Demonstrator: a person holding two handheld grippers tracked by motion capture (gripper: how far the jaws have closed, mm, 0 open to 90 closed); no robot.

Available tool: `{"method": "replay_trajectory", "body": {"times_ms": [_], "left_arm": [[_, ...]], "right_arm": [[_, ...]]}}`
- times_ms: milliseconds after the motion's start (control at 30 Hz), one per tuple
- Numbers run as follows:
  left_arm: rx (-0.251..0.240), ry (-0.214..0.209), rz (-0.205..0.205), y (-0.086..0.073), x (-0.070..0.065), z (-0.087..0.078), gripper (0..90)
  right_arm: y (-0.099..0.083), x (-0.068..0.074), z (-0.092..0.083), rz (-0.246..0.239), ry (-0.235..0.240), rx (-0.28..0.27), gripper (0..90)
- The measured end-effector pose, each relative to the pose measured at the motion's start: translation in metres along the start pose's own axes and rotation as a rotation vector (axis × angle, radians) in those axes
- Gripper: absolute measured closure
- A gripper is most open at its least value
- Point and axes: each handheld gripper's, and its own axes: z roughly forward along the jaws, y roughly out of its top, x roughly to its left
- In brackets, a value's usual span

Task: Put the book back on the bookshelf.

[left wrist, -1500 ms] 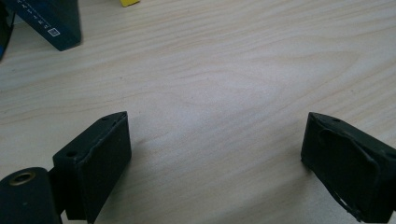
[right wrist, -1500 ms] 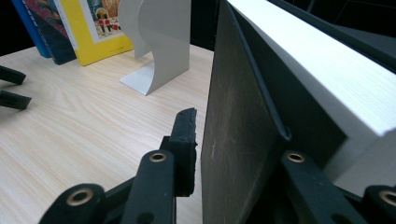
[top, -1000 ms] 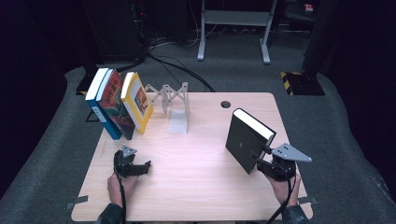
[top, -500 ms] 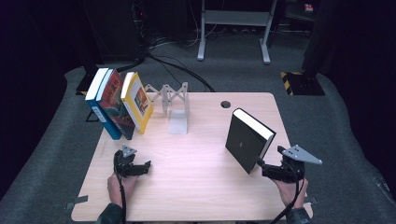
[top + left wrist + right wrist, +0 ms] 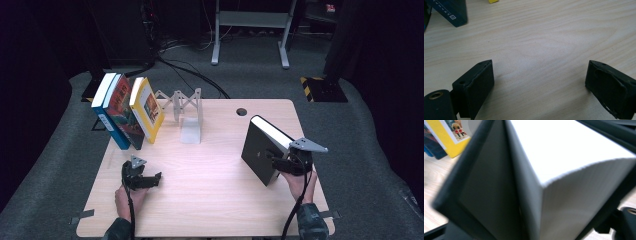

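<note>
Right gripper (image 5: pixel 280 164) clenched on thick black hardcover book (image 5: pixel 259 150), upright on pale wooden table (image 5: pixel 220 200). I keep it vertical, carry toward white accordion bookend (image 5: pixel 186 111). Left gripper (image 5: pixel 148 180) released, idle.

A pale wood table (image 5: pixel 210 200) fills the middle of the frame, with a round hole (image 5: pixel 242 111) near its far edge. At upper left three books lean together on it: blue (image 5: pixel 104 112), red (image 5: pixel 121 112), yellow (image 5: pixel 146 107). Just right of them stands a white folding rack (image 5: pixel 185 107). At right a black book (image 5: pixel 262 150) stands on end. The left gripper (image 5: pixel 147 179) rests on the table, lower left.
</note>
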Motion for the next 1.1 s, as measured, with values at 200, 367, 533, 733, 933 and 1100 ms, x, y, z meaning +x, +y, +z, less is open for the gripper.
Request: {"method": "replay_trajectory", "body": {"times_ms": [200,367,533,733,933,1100], "left_arm": [[0.000,0.000,0.000,0.000,0.000,0.000,8.1],[0.000,0.000,0.000,0.000,0.000,0.000,8.1],[0.000,0.000,0.000,0.000,0.000,0.000,8.2],[0.001,0.001,0.001,0.000,0.000,0.000,8.2],[0.003,0.002,0.001,0.000,0.000,0.000,8.2],[0.001,0.001,0.001,0.000,0.000,0.000,8.2]], "right_arm": [[-0.002,-0.009,0.004,0.015,0.070,-0.026,49.3],[-0.002,-0.014,0.005,0.000,0.120,-0.024,53.4],[0.004,-0.011,0.008,-0.077,0.148,-0.004,53.7],[0.007,-0.007,0.015,-0.125,0.194,-0.006,53.8],[0.010,-0.001,0.021,-0.147,0.237,-0.006,53.8],[0.014,0.009,0.029,-0.165,0.282,0.003,53.7]]}}
